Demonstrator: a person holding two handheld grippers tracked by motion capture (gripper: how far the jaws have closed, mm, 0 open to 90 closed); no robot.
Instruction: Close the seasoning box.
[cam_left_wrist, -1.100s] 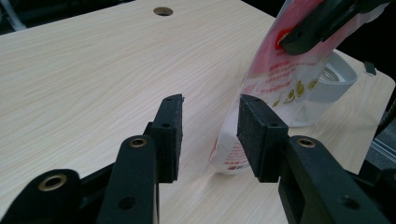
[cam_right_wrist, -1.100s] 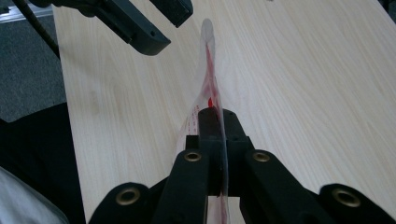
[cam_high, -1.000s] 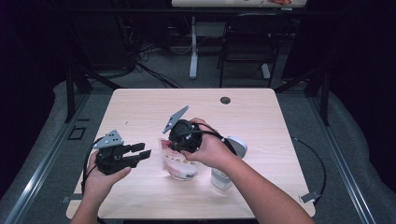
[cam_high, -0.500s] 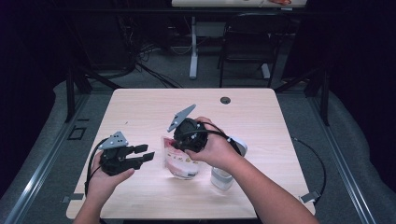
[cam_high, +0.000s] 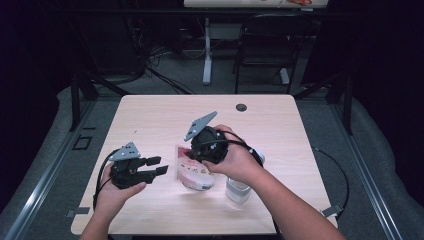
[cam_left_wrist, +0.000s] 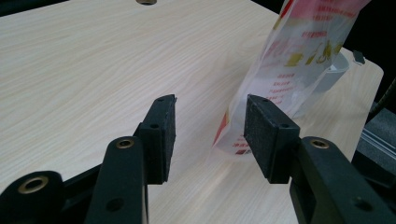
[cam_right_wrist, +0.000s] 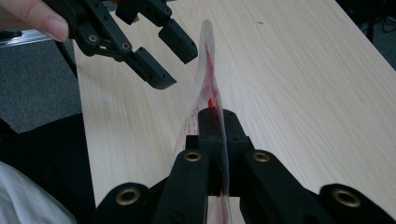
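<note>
Holding a clear plastic bag with red print upright at centre frame of the high view, over the pale wooden surface.

Right tongs clamping shut on the bag's thin edge at lower centre of the right gripper view; left tongs standing open, jaws just having been widening, with nothing pinched, the bag just beyond the right-hand pad. Sitting lower right of the bag, a white container.

Left gripper jaws just opening, nothing between them, right gripper jaws clamped
</note>
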